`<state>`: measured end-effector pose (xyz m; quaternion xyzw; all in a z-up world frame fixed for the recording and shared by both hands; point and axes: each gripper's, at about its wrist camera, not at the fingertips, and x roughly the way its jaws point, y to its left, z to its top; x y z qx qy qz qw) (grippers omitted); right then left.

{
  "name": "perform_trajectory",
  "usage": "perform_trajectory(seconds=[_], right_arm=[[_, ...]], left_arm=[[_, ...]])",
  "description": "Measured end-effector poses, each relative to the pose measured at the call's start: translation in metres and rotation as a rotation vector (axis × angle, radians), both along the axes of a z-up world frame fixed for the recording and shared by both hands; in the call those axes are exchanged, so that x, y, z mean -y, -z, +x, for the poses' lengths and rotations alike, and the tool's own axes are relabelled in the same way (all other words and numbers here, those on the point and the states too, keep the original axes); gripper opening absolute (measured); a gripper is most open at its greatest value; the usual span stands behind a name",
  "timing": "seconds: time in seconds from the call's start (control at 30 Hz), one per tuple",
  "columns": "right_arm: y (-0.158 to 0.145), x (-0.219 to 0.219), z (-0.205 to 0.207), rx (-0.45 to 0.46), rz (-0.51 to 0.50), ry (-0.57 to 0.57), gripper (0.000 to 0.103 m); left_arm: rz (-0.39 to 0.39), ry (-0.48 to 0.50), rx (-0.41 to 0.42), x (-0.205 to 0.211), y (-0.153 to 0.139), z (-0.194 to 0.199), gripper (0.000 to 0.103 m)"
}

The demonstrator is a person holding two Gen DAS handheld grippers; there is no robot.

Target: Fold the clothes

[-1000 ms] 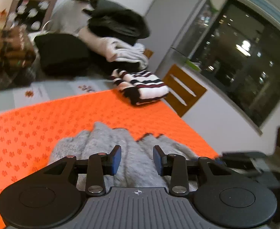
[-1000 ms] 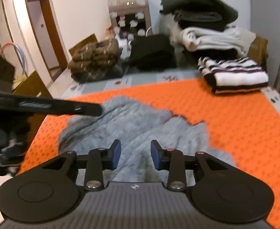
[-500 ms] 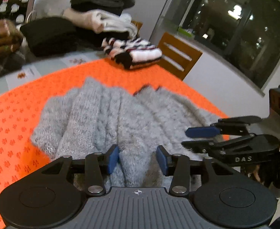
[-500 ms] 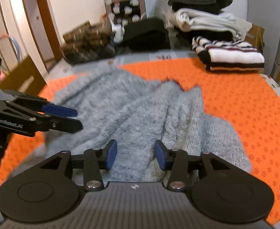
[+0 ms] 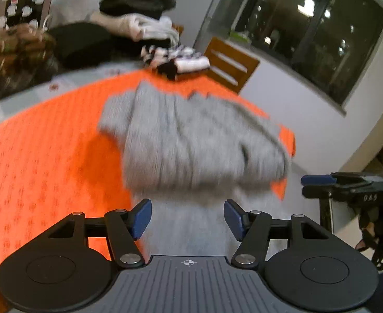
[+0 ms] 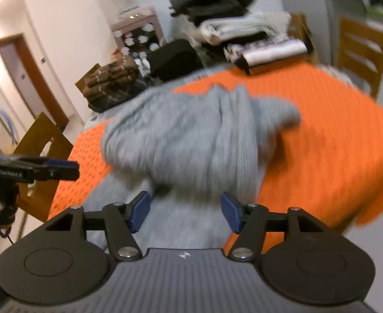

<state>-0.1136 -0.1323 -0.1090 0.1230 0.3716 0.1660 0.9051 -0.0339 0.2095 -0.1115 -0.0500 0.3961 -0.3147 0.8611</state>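
Observation:
A fuzzy grey sweater (image 5: pixel 191 143) lies bunched on the orange tablecloth (image 5: pixel 47 151), its near part hanging over the table's front edge. My left gripper (image 5: pixel 187 217) hovers over that hanging part, jaws opening; grey fabric shows behind the gap, but the blue pads (image 5: pixel 141 216) do not press it. In the right wrist view the same sweater (image 6: pixel 191 140) fills the middle, and my right gripper (image 6: pixel 184 215) is likewise opening above it, pads clear of the cloth. Each gripper shows in the other's view: the right gripper (image 5: pixel 319 181) and the left gripper (image 6: pixel 58 168), both off the table's edge.
A folded striped garment (image 6: pixel 269 52) sits at the far end of the cloth, with piles of dark, white and plaid clothes (image 6: pixel 113 83) behind it. Wooden chairs (image 6: pixel 42 143) stand at both sides of the table. A dark window (image 5: pixel 308 31) lies to the right.
Both grippers have drawn back toward the table's near edge and their jaws have widened. The sweater now sits farther ahead, bunched, with its lower part draped over the edge. Both views are motion-blurred.

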Motion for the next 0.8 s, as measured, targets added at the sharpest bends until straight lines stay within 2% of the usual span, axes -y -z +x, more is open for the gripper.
perform_trajectory(seconds=[0.2, 0.37, 0.53, 0.73, 0.8], right_arm=[[0.040, -0.006, -0.037, -0.107, 0.152, 0.086, 0.075], [0.076, 0.001, -0.053, -0.187, 0.353, 0.183, 0.077], [0.104, -0.002, -0.058, -0.252, 0.519, 0.195, 0.078], [0.136, -0.009, -0.066, -0.311, 0.694, 0.225, 0.078], [0.142, -0.011, -0.066, -0.333, 0.731, 0.243, 0.078]], left_arm=[[0.001, 0.015, -0.093, -0.025, 0.028, -0.025, 0.064], [-0.033, 0.047, -0.144, -0.030, 0.037, -0.043, 0.065], [-0.057, 0.093, -0.195, -0.030, 0.046, -0.054, 0.069], [-0.108, 0.096, -0.266, -0.033, 0.055, -0.061, 0.066], [-0.163, 0.082, -0.325, -0.036, 0.060, -0.058, 0.063]])
